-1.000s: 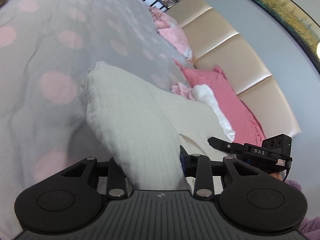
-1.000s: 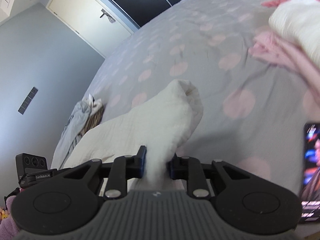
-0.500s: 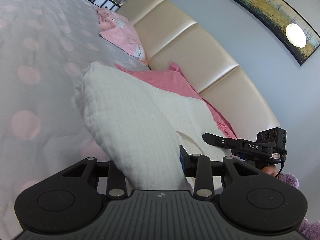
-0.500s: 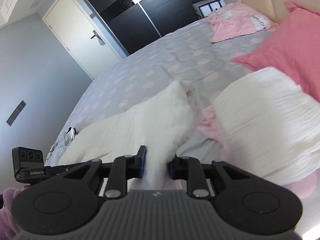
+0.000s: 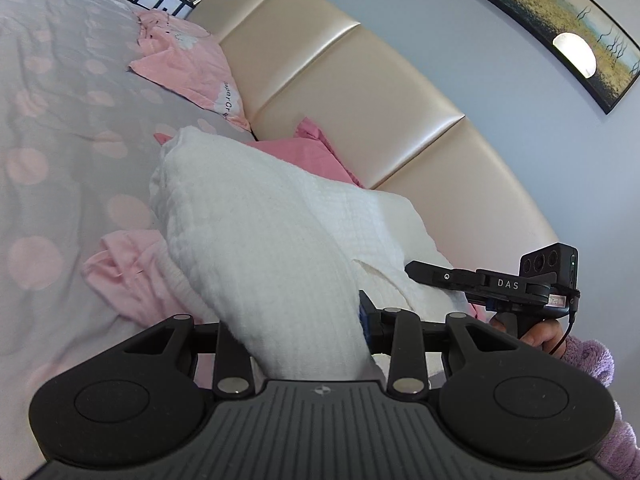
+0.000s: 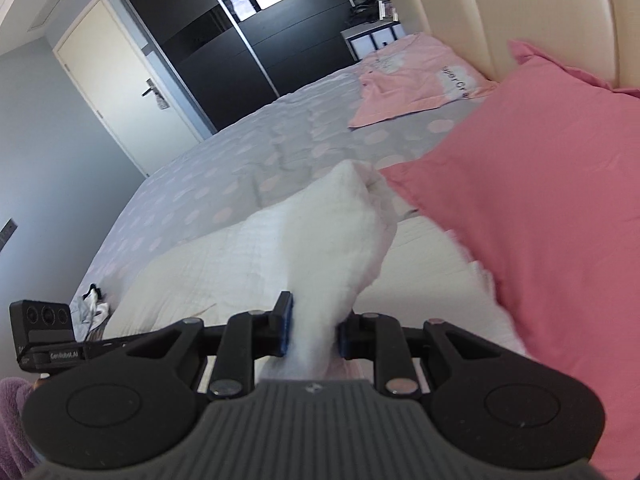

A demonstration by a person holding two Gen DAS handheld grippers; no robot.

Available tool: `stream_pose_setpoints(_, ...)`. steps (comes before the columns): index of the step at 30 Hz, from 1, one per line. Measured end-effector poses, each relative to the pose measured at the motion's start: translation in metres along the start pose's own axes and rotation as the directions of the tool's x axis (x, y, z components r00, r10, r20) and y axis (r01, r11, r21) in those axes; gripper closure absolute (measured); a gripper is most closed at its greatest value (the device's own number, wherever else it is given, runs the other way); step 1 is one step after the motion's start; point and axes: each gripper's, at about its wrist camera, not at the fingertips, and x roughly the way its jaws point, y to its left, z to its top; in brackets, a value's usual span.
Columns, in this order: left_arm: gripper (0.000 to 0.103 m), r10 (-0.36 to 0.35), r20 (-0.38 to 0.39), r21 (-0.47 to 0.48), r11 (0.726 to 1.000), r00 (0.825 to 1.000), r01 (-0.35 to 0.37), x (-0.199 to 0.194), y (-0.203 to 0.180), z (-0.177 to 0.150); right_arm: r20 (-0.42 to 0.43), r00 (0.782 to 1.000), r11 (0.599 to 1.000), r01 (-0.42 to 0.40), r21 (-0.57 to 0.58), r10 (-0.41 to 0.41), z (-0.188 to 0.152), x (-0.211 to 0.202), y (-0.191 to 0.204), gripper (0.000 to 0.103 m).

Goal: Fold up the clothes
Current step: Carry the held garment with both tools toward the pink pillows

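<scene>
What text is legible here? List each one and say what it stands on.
"DAS": on the right gripper's black camera mount.
"GenRobot.AI": on the left gripper's camera mount, small.
"SuperCr...": on the pale pink pillowcase, cut off.
Red label beside "DAS": unreadable.

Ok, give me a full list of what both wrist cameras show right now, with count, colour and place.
white textured folded garment: one, white, clamped at both ends, lifted over the bed
grey bedspread with pink dots: one, covers the bed
bright pink pillow: one, by the headboard
pale pink printed pillow: one, far end of the bed
crumpled pale pink garment: one, on the bedspread under the white one
cream padded headboard: one, along the wall
landscape picture: one, above the headboard
black wardrobe: one, far wall
white door: one, beside it
left gripper: black, shut on the garment
right gripper: black, shut on the garment
</scene>
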Motion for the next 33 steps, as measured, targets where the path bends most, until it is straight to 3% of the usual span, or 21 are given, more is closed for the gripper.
stream_pose_setpoints(8, 0.071, 0.047, 0.017, -0.047, 0.998, 0.999, -0.046, 0.068, 0.009, -0.019, -0.035, 0.998, 0.998, 0.048, 0.046, -0.046, 0.012, 0.038, -0.076, 0.079)
stream_pose_setpoints(14, 0.071, 0.102, -0.009, -0.094, 0.990, 0.995, -0.102, 0.108, 0.025, -0.047, -0.056, 0.994, 0.986, 0.102, 0.133, -0.096, -0.002, 0.076, -0.128, 0.079)
stream_pose_setpoints(19, 0.066, 0.135, -0.022, -0.126, 0.983, 0.991, -0.137, 0.121, 0.037, -0.059, -0.050, 0.990, 0.973, 0.137, 0.185, -0.130, -0.017, 0.100, -0.148, 0.078)
stream_pose_setpoints(23, 0.063, 0.173, -0.009, -0.079, 0.982, 0.985, -0.173, 0.117, 0.031, -0.065, -0.030, 0.983, 0.967, 0.183, 0.175, -0.180, -0.021, 0.102, -0.144, 0.073)
stream_pose_setpoints(25, 0.058, 0.185, -0.011, -0.064, 0.981, 0.983, -0.185, 0.109, 0.026, -0.064, -0.006, 0.977, 0.964, 0.209, 0.167, -0.211, -0.020, 0.092, -0.138, 0.062)
stream_pose_setpoints(27, 0.051, 0.202, -0.014, -0.031, 0.979, 0.979, -0.203, 0.098, 0.023, -0.062, 0.018, 0.970, 0.959, 0.235, 0.159, -0.241, -0.019, 0.081, -0.133, 0.062)
stream_pose_setpoints(30, 0.049, 0.250, -0.017, 0.078, 0.966, 0.968, -0.248, 0.074, 0.017, -0.060, 0.068, 0.956, 0.951, 0.273, 0.141, -0.285, -0.019, 0.063, -0.123, 0.062)
stream_pose_setpoints(33, 0.049, 0.292, 0.027, 0.184, 0.939, 0.956, -0.292, 0.048, 0.006, -0.056, 0.133, 0.940, 0.948, 0.303, 0.095, -0.313, -0.023, 0.044, -0.105, 0.065)
